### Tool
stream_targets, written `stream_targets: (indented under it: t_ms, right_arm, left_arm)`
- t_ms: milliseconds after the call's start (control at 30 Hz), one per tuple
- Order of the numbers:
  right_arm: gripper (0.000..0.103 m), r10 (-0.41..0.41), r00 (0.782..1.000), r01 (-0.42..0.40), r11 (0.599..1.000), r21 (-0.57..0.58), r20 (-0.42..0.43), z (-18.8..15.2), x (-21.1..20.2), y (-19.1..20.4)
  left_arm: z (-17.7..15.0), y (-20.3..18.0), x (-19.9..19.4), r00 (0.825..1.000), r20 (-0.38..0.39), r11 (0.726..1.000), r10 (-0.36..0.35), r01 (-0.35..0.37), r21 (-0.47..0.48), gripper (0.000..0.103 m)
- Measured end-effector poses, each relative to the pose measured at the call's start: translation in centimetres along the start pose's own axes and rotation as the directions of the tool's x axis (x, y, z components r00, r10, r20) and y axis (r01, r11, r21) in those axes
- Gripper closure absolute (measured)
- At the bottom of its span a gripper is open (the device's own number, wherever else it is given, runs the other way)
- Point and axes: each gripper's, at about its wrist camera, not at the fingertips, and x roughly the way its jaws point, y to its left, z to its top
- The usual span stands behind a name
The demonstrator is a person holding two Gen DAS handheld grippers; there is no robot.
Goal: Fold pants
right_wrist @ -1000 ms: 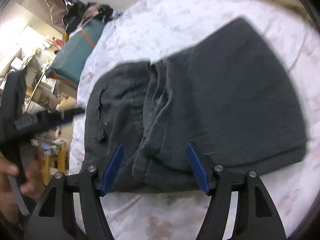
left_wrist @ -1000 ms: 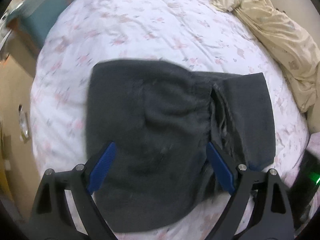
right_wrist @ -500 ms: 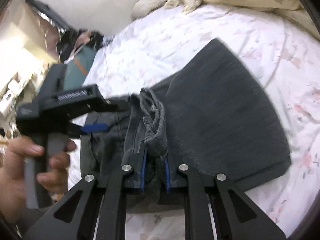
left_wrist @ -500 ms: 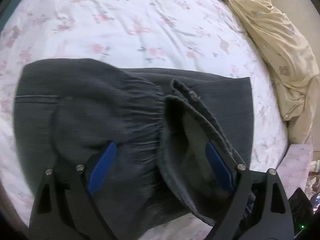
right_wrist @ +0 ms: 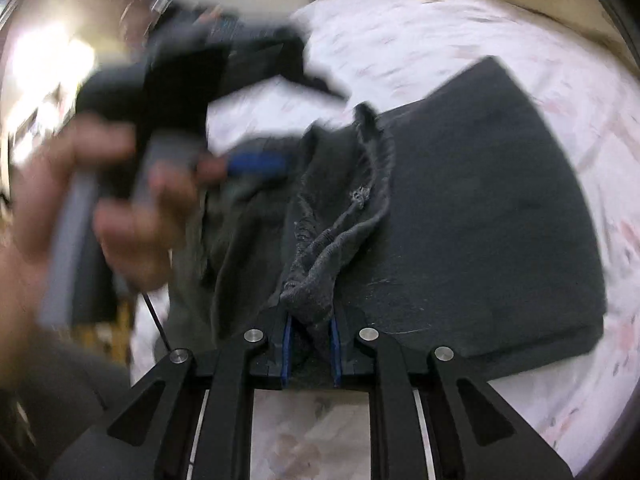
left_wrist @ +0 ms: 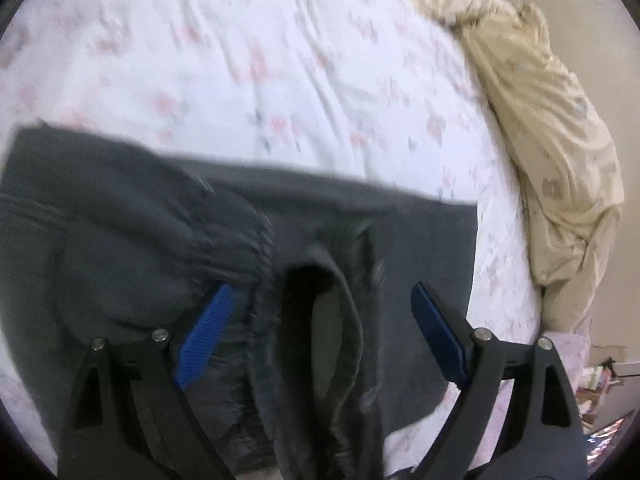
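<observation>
My right tongs: pinched on a bunched fold of the pants' waistband, jaws easing apart a little, cloth pressed between the blue pads.
My left tongs: jaws spread wide, hovering over the waistband, nothing pinched; the raised fold stands between the pads without touching them.
My left hand: wrapped round the left tool's handle, blurred, at the left of the right view.
Pants: dark grey, lying on the bed, legs flat toward the right, waist end rumpled and lifted at my right tongs.
Bedsheet: white with pink flowers, under the pants.
Blanket: cream, crumpled along the bed's far right edge.
</observation>
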Motion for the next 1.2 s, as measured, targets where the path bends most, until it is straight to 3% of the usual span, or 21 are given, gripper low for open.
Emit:
stream_targets:
  t_ms: [67, 100, 167, 333, 400, 433, 467, 500, 533, 567, 600, 633, 700, 800, 1000, 1133, 1200]
  right_arm:
    - [0.074, -0.012, 0.999, 0.011, 0.999, -0.045, -0.032, -0.2, 0.8, 1.0]
    - [0.061, -0.007, 0.999, 0.005, 0.999, -0.054, -0.043, -0.5, 1.0, 1.3]
    - [0.046, 0.018, 0.997, -0.022, 0.998, -0.052, -0.073, -0.8, 1.3, 1.6]
    - [0.041, -0.009, 0.997, 0.006, 0.999, -0.052, -0.071, -1.8, 0.3, 1.8]
    - [0.025, -0.056, 0.998, 0.055, 0.998, -0.034, -0.028, -1.9, -0.1, 1.3]
    - [0.023, -0.075, 0.997, 0.074, 0.997, -0.025, -0.009, -1.8, -0.2, 1.1]
    - [0.022, -0.083, 0.997, 0.083, 0.996, -0.010, -0.005, -1.8, 0.0, 0.7]
    - [0.022, -0.084, 0.996, 0.084, 0.996, -0.002, -0.013, -1.7, 0.5, 0.6]
    - [0.022, -0.078, 0.996, 0.078, 0.997, -0.002, -0.030, -1.7, 1.2, 0.5]
    - [0.025, -0.072, 0.996, 0.072, 0.997, -0.012, -0.049, -1.8, 2.0, 0.7]
    - [0.036, -0.073, 0.996, 0.071, 0.997, -0.025, -0.057, -2.0, 2.5, 1.0]
    - [0.043, -0.086, 0.995, 0.083, 0.995, -0.049, -0.059, -2.1, 2.9, 1.3]
    - [0.071, -0.168, 0.984, 0.160, 0.978, -0.131, -0.058, -2.4, 3.4, 2.1]
    - [0.086, -0.187, 0.982, 0.182, 0.977, -0.114, -0.039, -2.2, 2.6, 1.7]
    - [0.087, -0.143, 0.984, 0.152, 0.986, -0.072, 0.110, -1.2, -1.7, 1.9]
    - [0.087, -0.096, 0.976, 0.125, 0.982, -0.145, 0.195, -0.5, -3.4, 3.4]
    - [0.087, -0.096, 0.977, 0.133, 0.972, -0.192, 0.189, -0.1, -2.2, 4.5]
  left_arm:
    - [0.3, -0.2, -0.8, 0.999, 0.027, 0.999, 0.032, -0.033, 0.030, 0.014]
    - [0.4, -0.5, -0.7, 0.998, 0.017, 0.996, 0.062, -0.063, 0.059, 0.014]
    - [0.5, -0.7, -0.2, 0.997, -0.018, 0.993, 0.078, -0.077, 0.085, 0.014]
    - [-0.3, -1.9, 1.7, 0.992, -0.067, 0.980, 0.110, -0.097, 0.174, 0.016]
    - [-0.8, -3.1, 2.6, 0.985, -0.059, 0.960, 0.159, -0.141, 0.241, 0.016]
    - [-1.0, -3.5, 2.9, 0.981, -0.053, 0.949, 0.188, -0.167, 0.268, 0.016]
    - [-1.1, -3.8, 3.3, 0.975, -0.041, 0.935, 0.220, -0.199, 0.292, 0.019]
    - [-1.1, -4.0, 3.8, 0.966, -0.035, 0.920, 0.257, -0.233, 0.314, 0.029]
    - [-1.1, -4.1, 4.6, 0.956, -0.044, 0.905, 0.291, -0.260, 0.337, 0.047]
    - [-1.0, -4.2, 5.2, 0.952, -0.055, 0.898, 0.301, -0.263, 0.353, 0.058]
    - [-1.0, -4.3, 5.6, 0.948, -0.066, 0.888, 0.311, -0.265, 0.375, 0.083]
    - [-1.1, -4.5, 5.8, 0.945, -0.066, 0.877, 0.321, -0.270, 0.397, 0.093]
    - [-1.4, -4.8, 5.7, 0.940, -0.045, 0.852, 0.337, -0.284, 0.439, 0.100]
    - [-1.1, -5.0, 4.6, 0.946, -0.034, 0.857, 0.323, -0.277, 0.434, 0.102]
    - [0.3, -6.9, -0.3, 0.980, 0.022, 0.881, 0.199, -0.189, 0.434, 0.102]
    - [1.6, -7.1, -3.1, 0.981, 0.073, 0.882, 0.182, -0.195, 0.428, 0.102]
    - [1.9, -5.8, -3.7, 0.974, 0.095, 0.875, 0.206, -0.227, 0.427, 0.102]
